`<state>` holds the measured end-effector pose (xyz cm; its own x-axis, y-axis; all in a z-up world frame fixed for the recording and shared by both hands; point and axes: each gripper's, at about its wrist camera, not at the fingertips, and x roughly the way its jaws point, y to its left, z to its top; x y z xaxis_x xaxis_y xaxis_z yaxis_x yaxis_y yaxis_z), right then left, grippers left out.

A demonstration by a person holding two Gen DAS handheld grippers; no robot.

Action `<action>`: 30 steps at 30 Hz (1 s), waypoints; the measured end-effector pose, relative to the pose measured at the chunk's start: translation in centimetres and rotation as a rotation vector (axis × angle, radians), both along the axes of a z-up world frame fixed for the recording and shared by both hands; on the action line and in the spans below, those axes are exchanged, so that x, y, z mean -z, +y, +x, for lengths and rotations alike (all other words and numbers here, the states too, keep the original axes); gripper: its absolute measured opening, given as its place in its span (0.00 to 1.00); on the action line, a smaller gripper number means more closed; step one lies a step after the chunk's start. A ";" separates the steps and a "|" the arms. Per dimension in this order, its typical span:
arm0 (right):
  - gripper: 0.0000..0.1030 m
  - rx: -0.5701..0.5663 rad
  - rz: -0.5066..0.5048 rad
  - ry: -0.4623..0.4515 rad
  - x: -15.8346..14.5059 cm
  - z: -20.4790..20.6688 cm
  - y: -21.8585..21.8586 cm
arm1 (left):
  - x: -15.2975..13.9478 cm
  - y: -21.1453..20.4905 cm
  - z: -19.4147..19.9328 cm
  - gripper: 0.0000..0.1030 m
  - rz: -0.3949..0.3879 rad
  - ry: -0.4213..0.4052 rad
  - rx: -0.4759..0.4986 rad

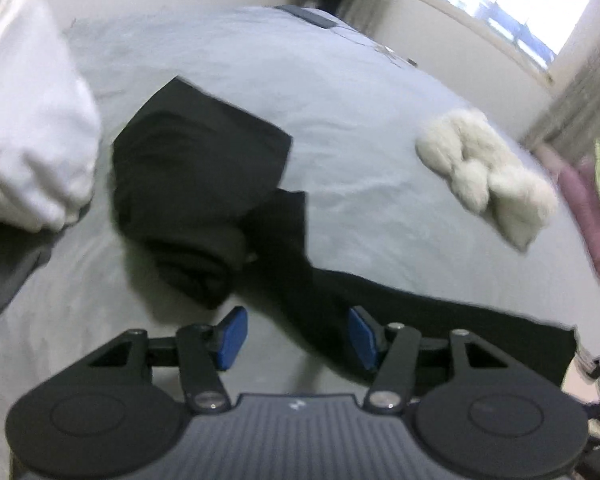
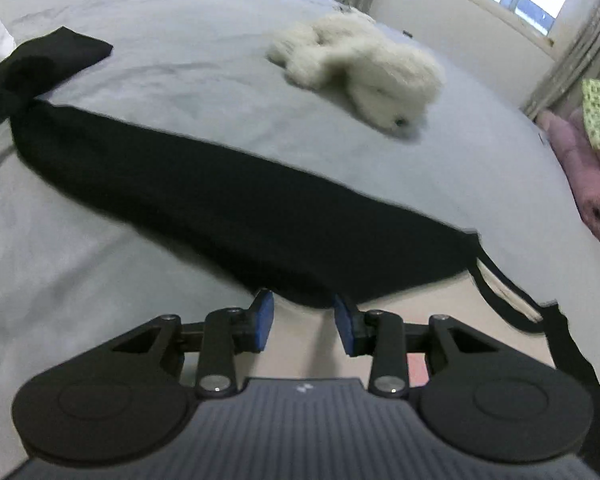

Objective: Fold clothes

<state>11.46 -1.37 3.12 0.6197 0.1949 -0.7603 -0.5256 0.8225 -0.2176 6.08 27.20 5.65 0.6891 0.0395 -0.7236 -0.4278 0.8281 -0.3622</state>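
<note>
lying across the grey bed (image 2: 180, 20), black garment (image 2: 240, 216) edge meets right gripper (image 2: 303, 322).

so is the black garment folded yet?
Partly: the black fabric garment is bunched at one end, while its other end lies stretched out on the grey bedsheet.

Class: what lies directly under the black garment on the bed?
The black garment lies spread on the grey bedsheet, which shows all around it. Anything beneath the cloth itself is covered and cannot be seen.
</note>
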 end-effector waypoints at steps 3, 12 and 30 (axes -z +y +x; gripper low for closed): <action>0.29 -0.052 -0.008 0.035 0.8 -0.6 2.2 | -0.1 1.4 -0.7 0.56 -0.029 -0.016 -0.032; 0.24 -0.252 0.101 0.044 -1.9 -1.8 7.4 | 0.0 4.2 -1.5 0.55 -0.111 -0.023 -0.102; 0.04 -0.411 0.240 -0.052 -1.8 -2.1 17.5 | 1.1 5.9 -1.7 0.55 -0.286 -0.067 -0.075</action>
<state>9.38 16.14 4.95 0.4907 0.5979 -0.6338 -0.8110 0.5793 -0.0814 4.42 33.09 4.59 0.7389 -0.1068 -0.6653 -0.4511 0.6551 -0.6061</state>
